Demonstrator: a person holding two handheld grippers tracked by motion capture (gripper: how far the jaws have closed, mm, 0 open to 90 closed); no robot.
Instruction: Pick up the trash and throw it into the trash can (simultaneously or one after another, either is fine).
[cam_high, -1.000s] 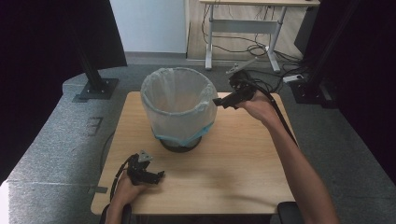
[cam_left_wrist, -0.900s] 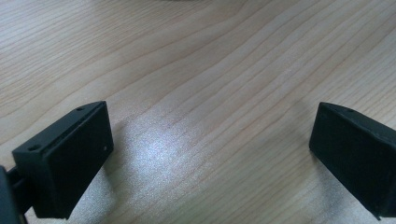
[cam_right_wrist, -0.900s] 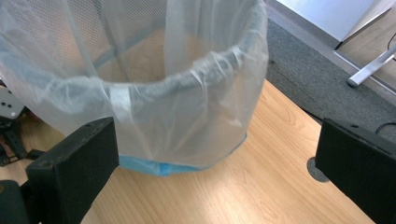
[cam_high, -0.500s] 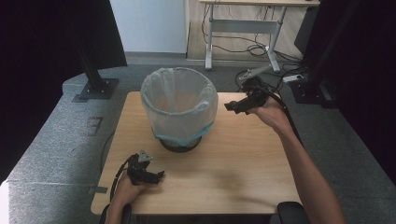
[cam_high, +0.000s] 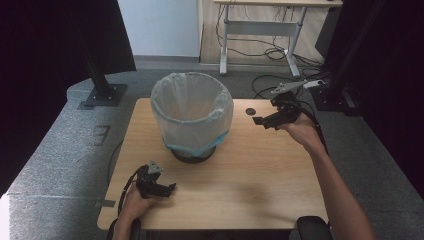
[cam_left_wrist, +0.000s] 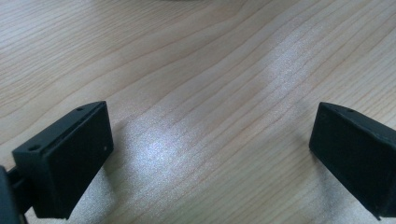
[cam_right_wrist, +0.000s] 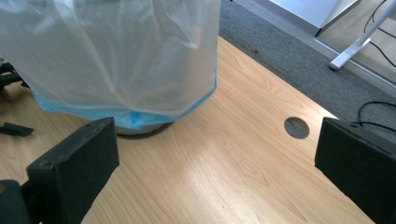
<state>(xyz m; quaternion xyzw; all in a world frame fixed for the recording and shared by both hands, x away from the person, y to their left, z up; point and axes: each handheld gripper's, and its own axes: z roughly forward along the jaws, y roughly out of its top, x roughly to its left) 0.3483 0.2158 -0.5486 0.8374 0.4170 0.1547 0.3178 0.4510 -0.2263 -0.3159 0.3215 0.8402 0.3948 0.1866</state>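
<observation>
**Both grippers empty, bin at table centre**

Landmark: the bin (cam_high: 192, 117), lined with a clear bag (cam_high: 170, 107) whose blue hem hangs low round the outside. It stands upright on the wooden table (cam_high: 240, 175), on a dark round base, a little toward the far edge from the table's middle.

Right gripper (cam_high: 265, 120): held in the person's right hand (cam_high: 300, 131), to the right of the bin and apart from it, above the table near the far right corner. It points back toward the bin. Jaws spread wide, nothing between them. In the right gripper view the bin (cam_right_wrist: 112, 60) stands ahead between the two jaws, bag hem and base plain, with bare wood in the gap. A round cable hole (cam_right_wrist: 297, 128) in the table lies just inside the right-hand jaw; in the high view this hole (cam_high: 250, 111) sits between bin and gripper.

Left gripper (cam_high: 162, 189): held in the left hand (cam_high: 132, 202), on the near side of the bin and to its left, well apart, low over the table by the near edge. Jaws spread wide, holding nothing; the left gripper view shows wood grain (cam_left_wrist: 210, 93) between them, with a soft glare patch.

A cable trails from each gripper toward the table edge.
</observation>
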